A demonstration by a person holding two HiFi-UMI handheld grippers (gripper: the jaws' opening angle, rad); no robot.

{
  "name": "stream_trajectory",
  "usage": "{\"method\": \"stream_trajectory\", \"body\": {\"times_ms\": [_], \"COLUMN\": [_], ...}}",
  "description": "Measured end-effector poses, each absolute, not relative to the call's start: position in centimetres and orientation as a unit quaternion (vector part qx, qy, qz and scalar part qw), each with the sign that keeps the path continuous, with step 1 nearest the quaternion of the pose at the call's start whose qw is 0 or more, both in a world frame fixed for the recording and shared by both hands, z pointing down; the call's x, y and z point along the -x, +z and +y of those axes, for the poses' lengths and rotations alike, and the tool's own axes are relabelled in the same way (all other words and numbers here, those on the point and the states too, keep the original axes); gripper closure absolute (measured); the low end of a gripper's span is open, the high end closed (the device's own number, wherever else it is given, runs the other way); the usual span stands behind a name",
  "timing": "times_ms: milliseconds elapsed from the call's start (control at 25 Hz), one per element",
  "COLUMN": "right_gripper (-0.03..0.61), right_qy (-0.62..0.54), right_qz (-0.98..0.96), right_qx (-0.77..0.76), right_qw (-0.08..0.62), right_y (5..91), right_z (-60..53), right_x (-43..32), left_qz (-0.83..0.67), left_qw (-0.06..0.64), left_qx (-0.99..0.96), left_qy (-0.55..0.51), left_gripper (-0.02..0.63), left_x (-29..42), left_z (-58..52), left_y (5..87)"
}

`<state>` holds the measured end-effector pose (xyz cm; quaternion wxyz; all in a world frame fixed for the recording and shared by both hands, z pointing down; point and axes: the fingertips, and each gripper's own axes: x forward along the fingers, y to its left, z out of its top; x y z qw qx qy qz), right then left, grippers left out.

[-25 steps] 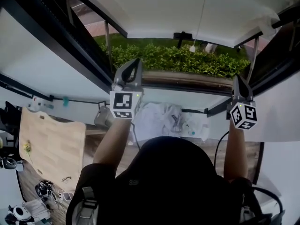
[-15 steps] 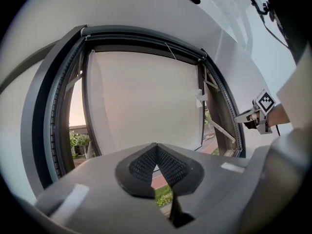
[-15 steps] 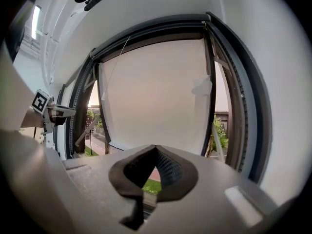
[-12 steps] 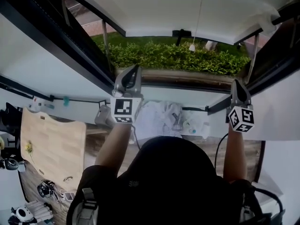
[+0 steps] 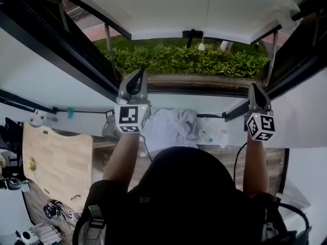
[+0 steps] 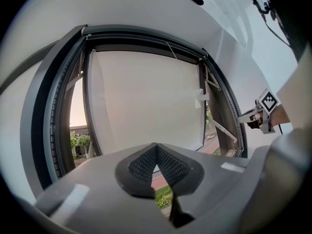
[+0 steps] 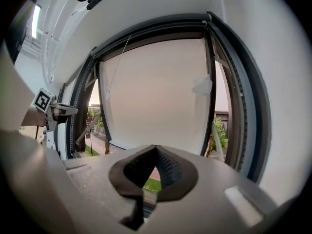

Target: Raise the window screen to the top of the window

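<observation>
The white window screen (image 5: 194, 9) covers the upper part of the window, and its lower edge carries a black handle (image 5: 192, 33). A thin pull cord (image 5: 207, 14) hangs in front of the screen. My left gripper (image 5: 139, 74) is raised below that edge at the left, shut and empty. My right gripper (image 5: 254, 87) is raised at the right, also shut with nothing in it. Neither touches the screen. In the left gripper view the screen (image 6: 146, 101) fills the frame beyond my shut left gripper (image 6: 156, 147). The right gripper view shows the screen (image 7: 161, 96) beyond my shut right gripper (image 7: 156, 150).
A green hedge (image 5: 189, 60) shows through the open lower part, above the dark sill (image 5: 204, 86). Dark window frame posts (image 5: 61, 40) rise on both sides. A wooden table (image 5: 56, 157) stands at the left. White crumpled bags (image 5: 179, 126) lie below the window.
Both grippers have sunk a little, so the gap between them and the screen's lower edge has grown. Both stay shut.
</observation>
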<state>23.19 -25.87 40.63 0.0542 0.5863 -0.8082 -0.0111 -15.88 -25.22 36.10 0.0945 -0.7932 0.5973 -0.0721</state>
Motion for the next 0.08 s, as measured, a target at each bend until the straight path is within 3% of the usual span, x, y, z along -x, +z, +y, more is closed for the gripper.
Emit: {"method": "stream_trajectory", "body": {"times_ms": [80], "right_gripper": [0.578], "right_qy": [-0.011], "right_qz": [-0.808], "right_qx": [-0.586], "right_qw": [0.055], "right_y": [40.64], "right_z": [-25.89], "right_x": [-23.13], "left_qz": [0.600], "left_qw": [0.093], "left_qx": [0.791], "left_qy": [-0.072], "left_gripper": [0.607], "left_x": [16.17], "left_z": [-25.29], "left_y": [36.14]}}
